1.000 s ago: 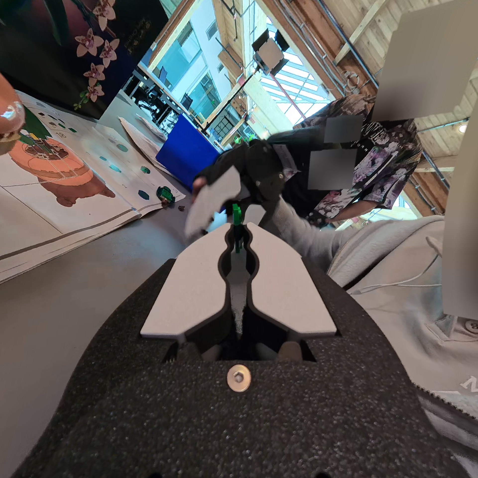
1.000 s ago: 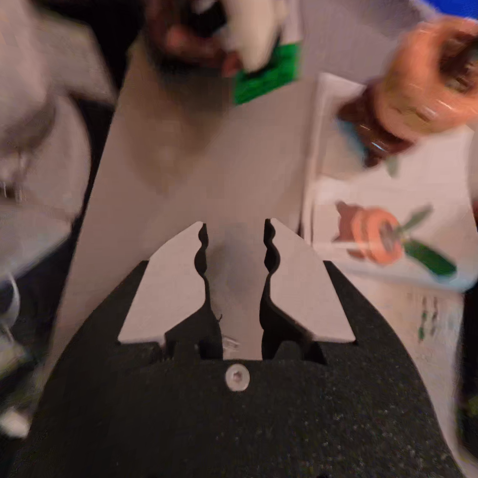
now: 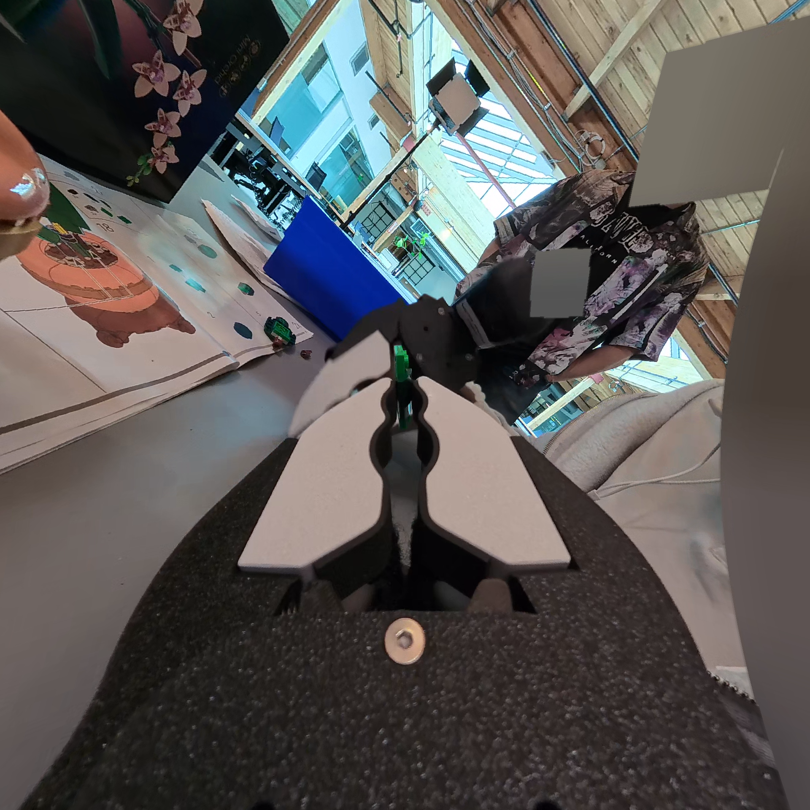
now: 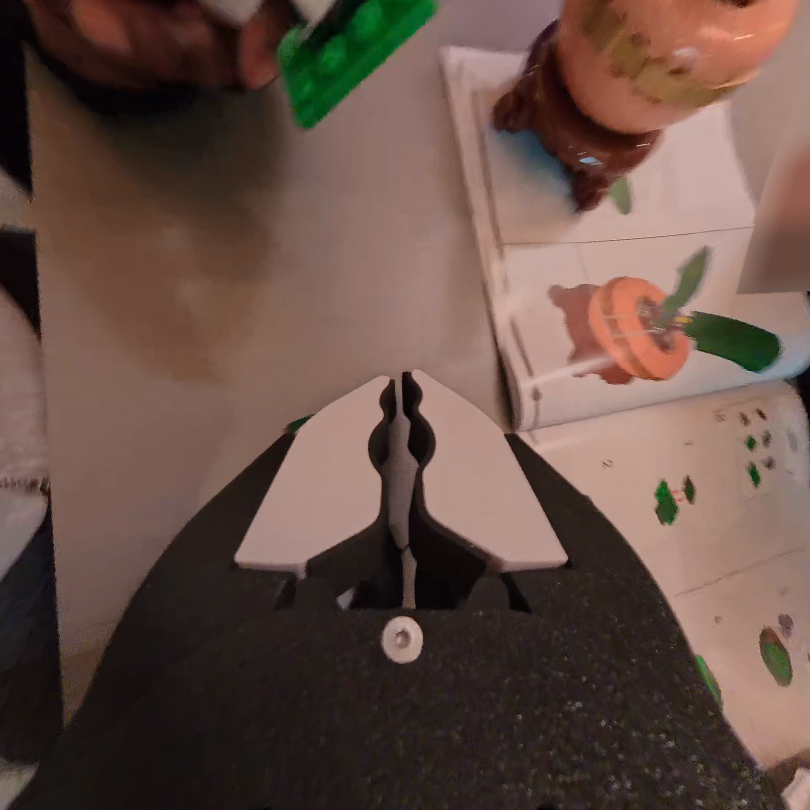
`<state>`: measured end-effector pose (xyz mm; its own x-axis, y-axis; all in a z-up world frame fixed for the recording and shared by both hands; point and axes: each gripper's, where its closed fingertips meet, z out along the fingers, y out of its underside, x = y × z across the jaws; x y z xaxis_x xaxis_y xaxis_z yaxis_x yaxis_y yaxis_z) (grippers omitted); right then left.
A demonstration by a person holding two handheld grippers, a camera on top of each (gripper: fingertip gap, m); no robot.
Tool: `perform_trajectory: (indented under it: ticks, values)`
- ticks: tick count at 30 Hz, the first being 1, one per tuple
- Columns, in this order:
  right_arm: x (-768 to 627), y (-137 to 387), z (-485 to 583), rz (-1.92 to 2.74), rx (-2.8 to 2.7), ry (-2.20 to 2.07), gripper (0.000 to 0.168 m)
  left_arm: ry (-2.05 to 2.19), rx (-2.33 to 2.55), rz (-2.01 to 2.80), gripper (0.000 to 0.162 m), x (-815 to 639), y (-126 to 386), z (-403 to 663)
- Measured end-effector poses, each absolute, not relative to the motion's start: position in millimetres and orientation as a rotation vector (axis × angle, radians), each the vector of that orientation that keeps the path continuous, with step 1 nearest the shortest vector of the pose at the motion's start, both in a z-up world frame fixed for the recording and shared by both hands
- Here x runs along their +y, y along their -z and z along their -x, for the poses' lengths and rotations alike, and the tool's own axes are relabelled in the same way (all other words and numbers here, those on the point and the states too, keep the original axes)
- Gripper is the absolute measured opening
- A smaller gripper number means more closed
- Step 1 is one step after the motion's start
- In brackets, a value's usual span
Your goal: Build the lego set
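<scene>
My left gripper (image 3: 403,385) is shut on a green studded lego plate (image 3: 400,364), held edge-on above the grey table (image 3: 131,504). In the right wrist view the same plate (image 4: 350,57) shows blurred at the top, with the left gripper behind it. My right gripper (image 4: 402,376) is shut, with nothing visible between its tips. Its fingers (image 3: 350,372) sit just behind and left of the left gripper's tips. The orange lego pot on a brown base (image 4: 648,74) is at the upper right, tilted and blurred.
An open instruction booklet (image 3: 109,342) (image 4: 613,245) lies on the table. A small green lego assembly (image 3: 279,329) rests on its corner. The dark set box (image 3: 131,65) and a blue box (image 3: 324,280) stand behind. A person (image 3: 613,285) stands across. A fingertip (image 3: 26,188) shows far left. The grippers' ends are close to 11 cm from one another.
My right gripper has gone from open to shut and moved closer to the left gripper's tips. The green plate and the pot loom nearer in the right wrist view.
</scene>
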<state>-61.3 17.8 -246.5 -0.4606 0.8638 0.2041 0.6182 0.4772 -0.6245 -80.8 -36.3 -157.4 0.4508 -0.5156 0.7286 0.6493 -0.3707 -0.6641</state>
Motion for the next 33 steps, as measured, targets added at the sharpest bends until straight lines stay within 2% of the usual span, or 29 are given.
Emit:
perform_trajectory:
  ticks: [1, 3, 4, 8, 10, 17, 20, 25, 33]
  values:
    - [22, 237, 63, 1.272, -2.134, -0.698, 0.008, 1.227, -0.123, 1.516, 0.005, -36, 157, 81]
    - [30, 220, 57, 1.436, -1.920, -0.796, 0.045, 1.219, -0.133, 1.515, 0.005, -36, 157, 82]
    - [31, 216, 49, 1.543, -1.828, -0.839, 0.052, 1.210, -0.145, 1.517, 0.005, -36, 158, 84]
    - [17, 230, 18, 1.840, -1.560, -0.838, 0.042, 1.170, -0.201, 1.531, 0.005, -32, 161, 89]
    - [8, 243, 10, 1.900, -1.548, -0.756, 0.042, 1.154, -0.212, 1.537, 0.004, -31, 163, 90]
    - [-6, 253, 21, 1.957, -1.533, -0.797, 0.031, 1.150, -0.210, 1.536, 0.005, -31, 163, 90]
    - [-3, 255, 22, 1.931, -1.562, -0.787, 0.019, 1.161, -0.210, 1.536, 0.005, -31, 163, 90]
    - [-6, 255, 23, 1.769, -1.811, -0.788, 0.018, 1.162, -0.210, 1.535, 0.005, -31, 163, 89]
    - [-15, 255, 28, 1.156, -2.406, -0.853, 0.019, 1.180, -0.190, 1.570, 0.005, -30, 166, 84]
